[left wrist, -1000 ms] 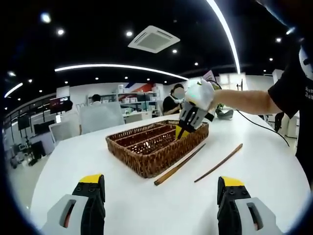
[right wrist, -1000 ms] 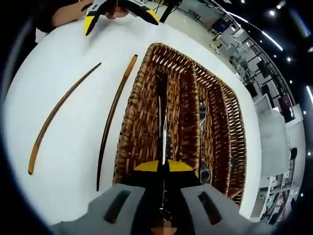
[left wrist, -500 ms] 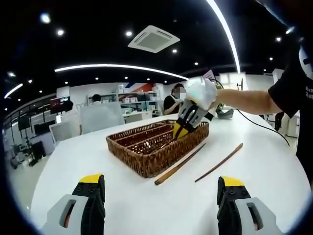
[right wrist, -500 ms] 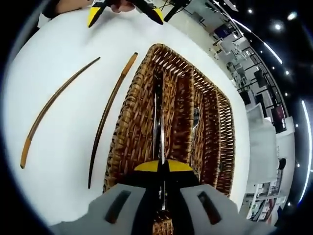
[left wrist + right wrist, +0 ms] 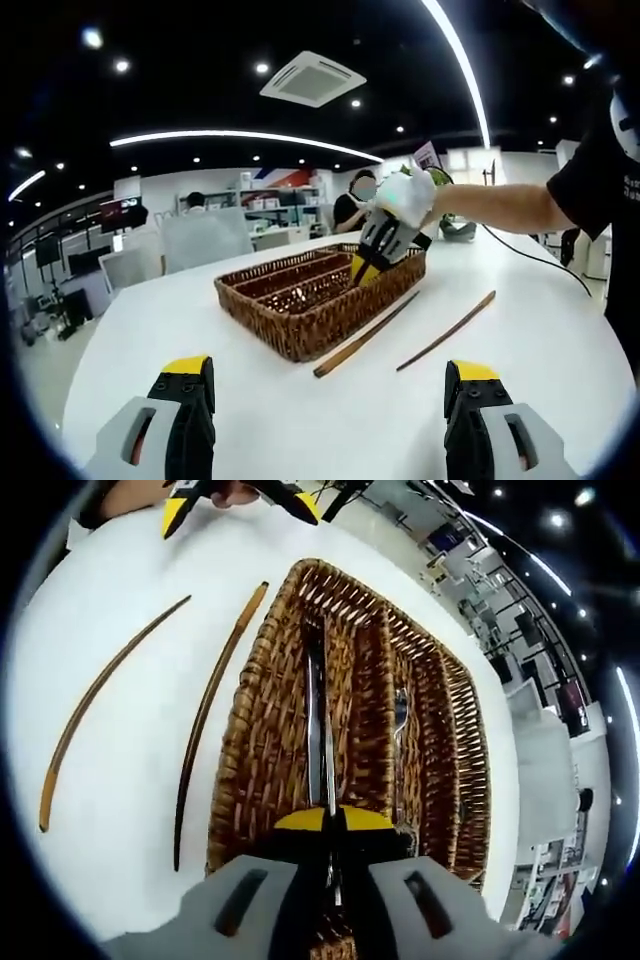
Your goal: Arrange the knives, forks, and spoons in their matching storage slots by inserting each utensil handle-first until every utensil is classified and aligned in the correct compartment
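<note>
Now my right tongs (image 5: 333,820) pinch a slim steel utensil (image 5: 316,730), probably a knife, lengthwise over the brown wicker tray's (image 5: 250,740) outer slot for insertion. My left tongs (image 5: 325,385) hang wide above the white table (image 5: 300,410).

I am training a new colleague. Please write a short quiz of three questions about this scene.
1. True or false: the right gripper is shut on a knife.
2. What lies on the table beside the wicker tray? A) two wooden sticks B) two plates C) a cup
3. The left gripper is ____.

Key: 1 true; 2 A, sticks; 3 open.
</note>
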The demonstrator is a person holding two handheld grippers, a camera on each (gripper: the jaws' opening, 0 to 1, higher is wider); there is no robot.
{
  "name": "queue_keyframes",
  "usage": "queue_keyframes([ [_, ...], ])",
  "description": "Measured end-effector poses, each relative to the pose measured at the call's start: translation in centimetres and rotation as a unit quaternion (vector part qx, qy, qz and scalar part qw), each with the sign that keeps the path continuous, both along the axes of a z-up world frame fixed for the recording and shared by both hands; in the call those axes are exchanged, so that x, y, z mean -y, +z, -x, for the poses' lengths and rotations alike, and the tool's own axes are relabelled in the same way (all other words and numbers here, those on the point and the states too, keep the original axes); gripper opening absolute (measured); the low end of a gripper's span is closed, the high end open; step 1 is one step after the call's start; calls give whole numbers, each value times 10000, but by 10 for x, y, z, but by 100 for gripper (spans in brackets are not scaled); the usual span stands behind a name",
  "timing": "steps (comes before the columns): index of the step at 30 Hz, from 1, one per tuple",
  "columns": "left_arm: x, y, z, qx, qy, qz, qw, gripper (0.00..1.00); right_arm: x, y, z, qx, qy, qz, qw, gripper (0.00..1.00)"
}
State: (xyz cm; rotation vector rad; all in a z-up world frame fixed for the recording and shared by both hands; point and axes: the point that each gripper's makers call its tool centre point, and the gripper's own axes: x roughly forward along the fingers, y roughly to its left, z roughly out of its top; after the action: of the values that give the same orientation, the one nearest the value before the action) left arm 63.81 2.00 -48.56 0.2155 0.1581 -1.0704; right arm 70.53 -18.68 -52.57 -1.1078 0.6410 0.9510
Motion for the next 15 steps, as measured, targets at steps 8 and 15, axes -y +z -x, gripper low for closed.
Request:
queue_keyframes([
  [8,-1,-1,-1,9,21,-21,10000,100,3,1,5,-7,14,100,9999,2],
  [15,0,-2,0,6,-6,-46,10000,100,3,3,8,-76,33,-11,10000,7],
])
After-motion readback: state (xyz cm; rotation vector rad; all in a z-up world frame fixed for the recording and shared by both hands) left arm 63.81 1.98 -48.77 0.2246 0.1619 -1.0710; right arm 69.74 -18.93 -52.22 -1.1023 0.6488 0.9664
